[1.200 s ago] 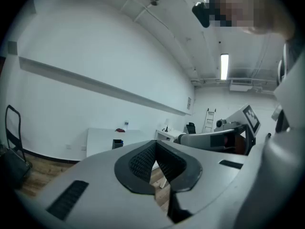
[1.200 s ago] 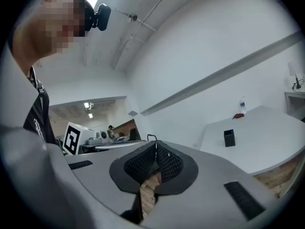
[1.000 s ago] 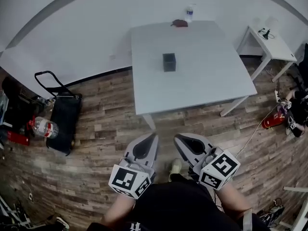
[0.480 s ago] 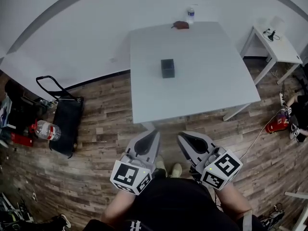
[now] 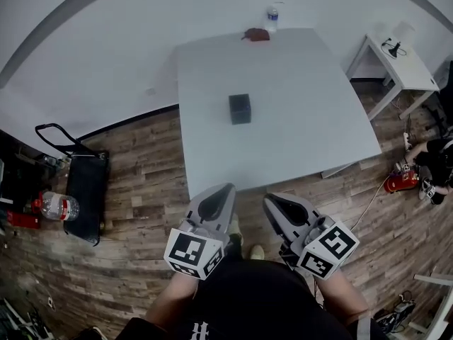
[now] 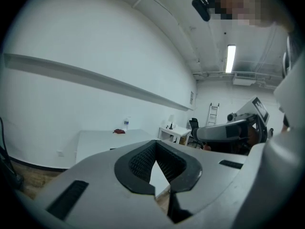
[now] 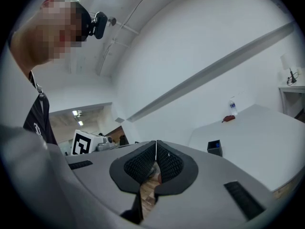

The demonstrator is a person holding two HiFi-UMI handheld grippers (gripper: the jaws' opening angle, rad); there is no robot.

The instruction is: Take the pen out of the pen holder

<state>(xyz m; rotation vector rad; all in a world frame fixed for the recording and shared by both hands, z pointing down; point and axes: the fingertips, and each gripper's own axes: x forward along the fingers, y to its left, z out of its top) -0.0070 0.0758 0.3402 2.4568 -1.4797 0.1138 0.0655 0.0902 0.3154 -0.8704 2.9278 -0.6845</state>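
A small black square pen holder (image 5: 239, 109) stands near the middle of the white table (image 5: 297, 119). The right gripper view shows the pen holder (image 7: 214, 147) too, with a bit of blue at its top; the pen itself I cannot make out. My left gripper (image 5: 226, 188) and right gripper (image 5: 271, 200) hang side by side over the wood floor, just short of the table's near edge. Both are shut with nothing between the jaws. The left gripper (image 6: 156, 142) and right gripper (image 7: 156, 142) have their tips touching.
A water bottle (image 5: 272, 18) and a red object (image 5: 253, 35) sit at the table's far edge by the wall. A small white side table (image 5: 396, 66) stands to the right. A black cart (image 5: 85, 186), a floor bottle (image 5: 53, 205) and red gear (image 5: 400, 179) flank the path.
The table and pen holder have come nearer in the head view as the person steps forward. Both grippers stay shut and keep their places in front of the body.
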